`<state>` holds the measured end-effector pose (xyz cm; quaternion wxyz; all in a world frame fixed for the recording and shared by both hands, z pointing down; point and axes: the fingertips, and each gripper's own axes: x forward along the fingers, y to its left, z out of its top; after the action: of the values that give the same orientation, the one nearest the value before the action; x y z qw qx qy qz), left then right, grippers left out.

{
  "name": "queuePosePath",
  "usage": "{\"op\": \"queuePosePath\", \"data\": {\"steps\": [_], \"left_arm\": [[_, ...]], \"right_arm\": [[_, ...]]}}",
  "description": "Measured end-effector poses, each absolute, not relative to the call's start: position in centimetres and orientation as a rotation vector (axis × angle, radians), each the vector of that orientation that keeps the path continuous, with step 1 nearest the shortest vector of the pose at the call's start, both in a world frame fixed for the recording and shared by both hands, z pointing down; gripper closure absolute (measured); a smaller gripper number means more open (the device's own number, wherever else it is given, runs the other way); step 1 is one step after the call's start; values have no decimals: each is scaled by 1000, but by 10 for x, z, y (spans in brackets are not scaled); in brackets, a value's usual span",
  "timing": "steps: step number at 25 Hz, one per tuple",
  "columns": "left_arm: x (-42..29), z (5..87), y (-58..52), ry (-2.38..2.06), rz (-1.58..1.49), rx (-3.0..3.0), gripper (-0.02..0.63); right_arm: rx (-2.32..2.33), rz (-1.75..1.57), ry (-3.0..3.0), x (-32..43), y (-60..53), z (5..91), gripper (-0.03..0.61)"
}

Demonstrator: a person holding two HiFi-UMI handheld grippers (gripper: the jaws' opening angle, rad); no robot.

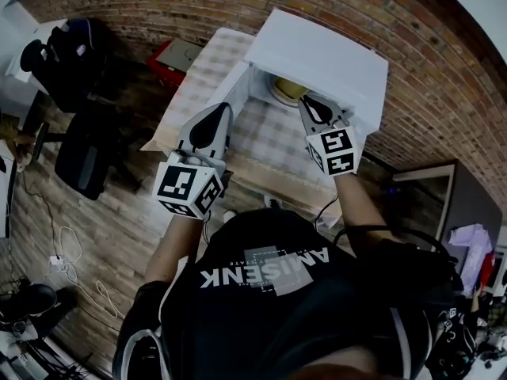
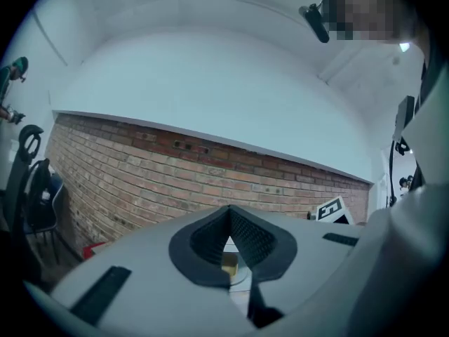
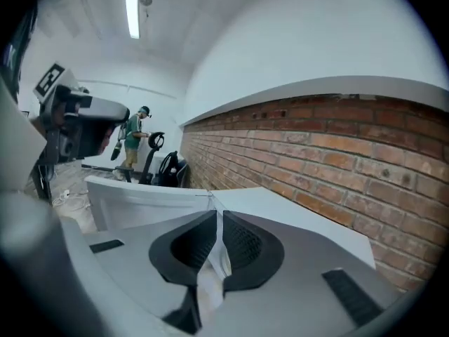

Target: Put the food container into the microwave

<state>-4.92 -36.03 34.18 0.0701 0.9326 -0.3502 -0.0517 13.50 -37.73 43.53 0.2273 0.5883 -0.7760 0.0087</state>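
Food container [image 1: 290,89] sat inside open microwave [image 1: 333,58] on checked table [image 1: 269,145]. Brick wall [image 1: 142,6] behind, red thing [image 1: 176,55] off left. Left gripper [image 1: 223,111] pressed together. Right gripper [image 1: 305,101] nearly closed, at microwave mouth. Shirt [image 1: 261,291] print looked like "AMISENK".

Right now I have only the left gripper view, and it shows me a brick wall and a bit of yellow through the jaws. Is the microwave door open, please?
Observer: Yes. In the head view the white microwave has its door swung open to the left.
Operator: And where is the food container?
Observer: The yellowish food container appears to sit inside the microwave's opening.
Operator: Where is the right gripper?
Observer: The right gripper points into that opening, just beside the container.
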Motion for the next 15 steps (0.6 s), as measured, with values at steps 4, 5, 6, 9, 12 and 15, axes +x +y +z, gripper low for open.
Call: {"op": "queuePosePath", "data": {"steps": [4, 5, 6, 9, 12, 15], "left_arm": [[-46, 340, -362, -1009, -156, 2853, 602], [-47, 341, -363, -1002, -160, 2857, 602], [-47, 340, -364, -994, -164, 2861, 602], [-45, 335, -371, -958, -176, 2884, 603], [-41, 324, -376, -918, -209, 2905, 602], [-34, 318, -373, -873, -229, 2941, 603]], "right_arm": [[1701, 12, -2152, 138, -356, 406, 520], [1721, 6, -2142, 140, -349, 401, 522], [1745, 3, -2128, 145, -342, 397, 522], [1856, -5, -2084, 165, -318, 375, 523], [1981, -30, -2028, 186, -293, 347, 525], [2087, -44, -1961, 203, -269, 327, 526]]}}
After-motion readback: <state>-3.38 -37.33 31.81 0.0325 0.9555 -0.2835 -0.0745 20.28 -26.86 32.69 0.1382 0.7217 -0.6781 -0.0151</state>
